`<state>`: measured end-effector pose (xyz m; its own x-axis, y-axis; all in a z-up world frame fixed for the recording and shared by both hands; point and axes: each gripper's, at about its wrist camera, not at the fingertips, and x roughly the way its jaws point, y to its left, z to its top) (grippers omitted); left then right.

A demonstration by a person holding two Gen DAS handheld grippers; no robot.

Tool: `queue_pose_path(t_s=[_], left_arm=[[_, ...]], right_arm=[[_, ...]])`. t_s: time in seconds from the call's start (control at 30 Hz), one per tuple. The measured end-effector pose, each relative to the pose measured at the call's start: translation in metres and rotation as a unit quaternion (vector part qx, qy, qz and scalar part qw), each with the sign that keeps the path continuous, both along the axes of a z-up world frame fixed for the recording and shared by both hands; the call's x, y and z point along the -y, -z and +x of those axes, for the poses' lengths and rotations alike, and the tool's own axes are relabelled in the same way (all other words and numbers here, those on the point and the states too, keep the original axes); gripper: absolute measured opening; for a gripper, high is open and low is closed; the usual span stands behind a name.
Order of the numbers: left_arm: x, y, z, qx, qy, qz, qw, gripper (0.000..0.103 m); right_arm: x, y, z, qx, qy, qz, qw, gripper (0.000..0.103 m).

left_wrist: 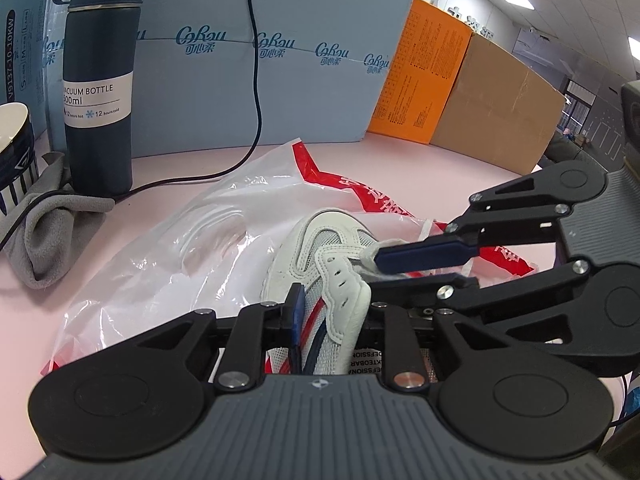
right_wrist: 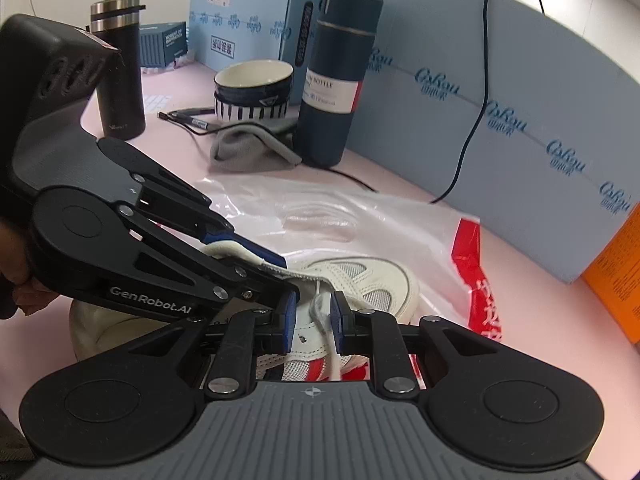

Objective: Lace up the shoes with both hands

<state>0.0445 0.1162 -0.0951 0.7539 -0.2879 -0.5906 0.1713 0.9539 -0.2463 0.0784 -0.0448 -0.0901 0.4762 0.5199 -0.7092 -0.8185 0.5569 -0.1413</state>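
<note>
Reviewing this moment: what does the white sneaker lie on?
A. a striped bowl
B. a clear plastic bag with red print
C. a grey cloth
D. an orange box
B: the sneaker rests on the crumpled plastic bag spread over the pink table.

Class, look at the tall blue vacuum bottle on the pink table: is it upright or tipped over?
Upright. The vacuum bottle stands on its base on the table, lid uppermost, beside the grey cloth.
</note>
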Motion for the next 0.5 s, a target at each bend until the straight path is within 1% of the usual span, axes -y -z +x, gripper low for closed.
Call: queue_pose_path(t_s=[0.1, 0.13, 0.2, 0.3, 0.4, 0.47, 0.5], left_arm=[[0.001, 0.0, 0.0, -0.001, -0.001, 0.004, 1.0, 0.019], [0.001, 0.001, 0.001, -0.002, -0.001, 0.004, 1.0, 0.02], [0.003, 0.001, 0.001, -0.002, 0.0, 0.01, 0.9999, 0.02], [0.003, 0.001, 0.001, -0.002, 0.0, 0.01, 1.0, 0.02], [0.002, 0.001, 0.002, -0.004, 0.002, 0.003, 1.0, 0.021], [0.001, 0.001, 0.002, -0.006, 0.003, 0.001, 1.0, 0.02], [0.0, 0.001, 0.002, -0.007, 0.004, -0.001, 1.0, 0.02]], right_arm=[[-0.001, 0.007, 0.004, -0.009, 0.004, -0.006, 1.0, 0.012], [-0.001, 0.01, 0.004, -0.005, 0.007, -0.008, 1.0, 0.006], [0.003, 0.013, 0.006, -0.007, 0.015, 0.0, 1.0, 0.003], [0.008, 0.013, 0.005, -0.01, 0.024, 0.021, 0.999, 0.002], [0.005, 0.013, 0.002, -0.011, 0.013, 0.028, 0.999, 0.002], [0.003, 0.014, 0.001, -0.002, 0.012, 0.025, 1.0, 0.002], [0.004, 0.015, 0.002, -0.005, 0.016, 0.031, 0.999, 0.002]])
